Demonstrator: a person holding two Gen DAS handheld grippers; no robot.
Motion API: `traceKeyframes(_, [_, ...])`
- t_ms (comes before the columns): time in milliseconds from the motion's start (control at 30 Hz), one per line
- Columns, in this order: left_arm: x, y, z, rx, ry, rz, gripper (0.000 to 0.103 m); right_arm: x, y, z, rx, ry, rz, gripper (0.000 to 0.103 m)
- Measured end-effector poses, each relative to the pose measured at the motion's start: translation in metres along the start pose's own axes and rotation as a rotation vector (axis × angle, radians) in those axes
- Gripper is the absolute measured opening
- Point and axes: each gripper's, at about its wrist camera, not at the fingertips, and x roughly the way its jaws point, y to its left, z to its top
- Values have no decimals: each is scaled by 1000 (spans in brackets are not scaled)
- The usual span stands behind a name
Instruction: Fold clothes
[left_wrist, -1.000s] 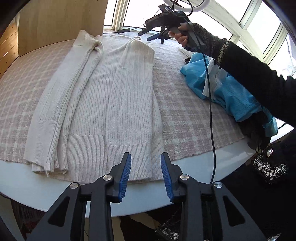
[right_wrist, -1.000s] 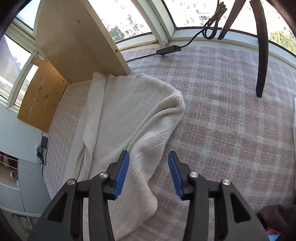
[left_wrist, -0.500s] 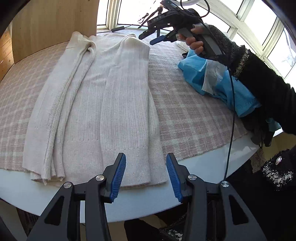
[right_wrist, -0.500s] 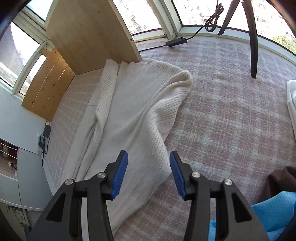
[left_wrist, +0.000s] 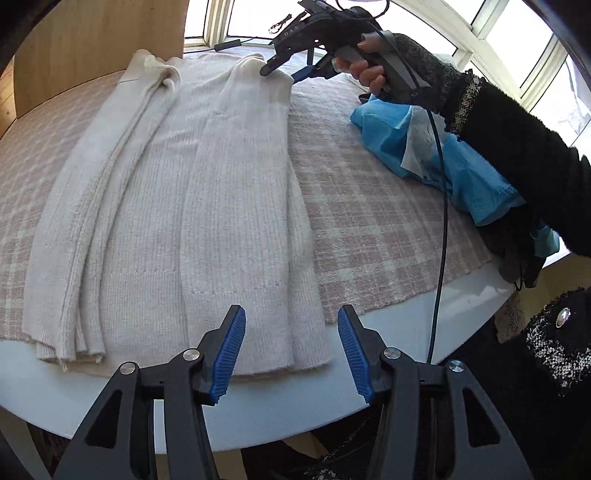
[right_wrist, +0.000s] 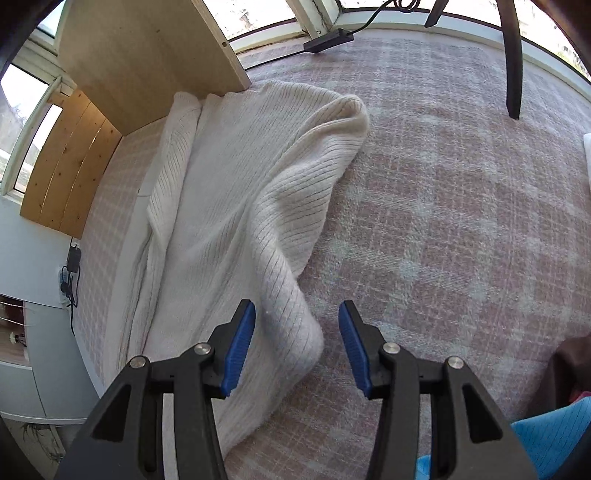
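The cream ribbed sweater (left_wrist: 192, 206) lies lengthwise on the checked cloth (left_wrist: 376, 229) that covers the tabletop (left_wrist: 258, 406). Both sleeves are laid in over the body, and the hem overhangs the cloth's near edge onto the bare white rim. The left gripper (left_wrist: 291, 354) hovers just off that near edge in front of the hem's right part, its jaws spread wide and holding nothing. To take the hem well, it should go in low, one jaw under and one over all the layers near the right hem corner, so that the folded-in sleeve comes up with the body.

Toward the far edge, the right gripper (left_wrist: 286, 70) hangs over the sweater's far right shoulder corner (right_wrist: 347, 114). In its own camera its jaws stand wide apart over the folded side edge, gripping nothing. It should bite that edge through both layers at once.

A blue garment (left_wrist: 436, 158) lies bunched by the right edge, apart from the sweater. Both pinches, I judge, want to be level, so that a crosswise fold stays square.
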Motion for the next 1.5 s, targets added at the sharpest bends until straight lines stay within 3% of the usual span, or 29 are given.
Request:
traceKeyframes(100, [10, -12, 2, 42, -8, 35, 63, 2, -2, -10, 1, -5, 20, 47])
traceKeyframes(200, [14, -13, 5, 42, -19, 42, 63, 2, 0, -13, -7, -15, 26, 46])
traceKeyframes(233, [16, -14, 4, 57, -23, 53, 63, 2, 1, -14, -10, -12, 31, 43])
traceKeyframes(267, [17, -16, 3, 72, -26, 63, 62, 4, 3, -15, -11, -3, 43, 31])
traceKeyframes(333, [18, -18, 1, 104, -34, 85, 60, 6, 7, -17, -14, 0, 46, 23])
traceKeyframes(433, [14, -7, 0, 109, -62, 122, 25, 9, 8, -19, 10, -6, 73, 14])
traceKeyframes(467, [11, 2, -1, 74, -69, 101, 10, 9, 6, -20, 30, -9, 87, 14])
traceKeyframes(500, [9, 11, 0, 35, -69, 68, 7, 7, 5, -20, 46, -14, 103, 13])
traceKeyframes(633, [-8, 23, -2, -15, -95, 13, 6, -7, 2, -24, 70, -46, 152, 11])
traceKeyframes(833, [-15, 16, 2, -40, -123, -80, 6, -3, -4, -30, 90, -51, 124, 11])
traceKeyframes(933, [-19, 27, 5, -98, -145, -165, 5, -6, -9, -34, 134, -62, 146, 11])
traceKeyframes(1033, [-40, 45, 4, -158, -200, -196, 5, -14, -6, -30, 174, -66, 138, 11])
traceKeyframes(1167, [-68, 95, -12, -323, -297, -208, 5, -27, 48, -9, 89, -111, 94, 11])
traceKeyframes(1233, [-72, 119, -22, -385, -323, -166, 5, -29, 87, 5, 10, -132, 76, 11])
traceKeyframes(1367, [-60, 150, -34, -462, -300, -109, 5, -5, 131, 24, -83, -76, 95, 12])
traceKeyframes(1500, [-49, 158, -35, -455, -260, -80, 5, 16, 162, 41, -155, -13, 127, 17])
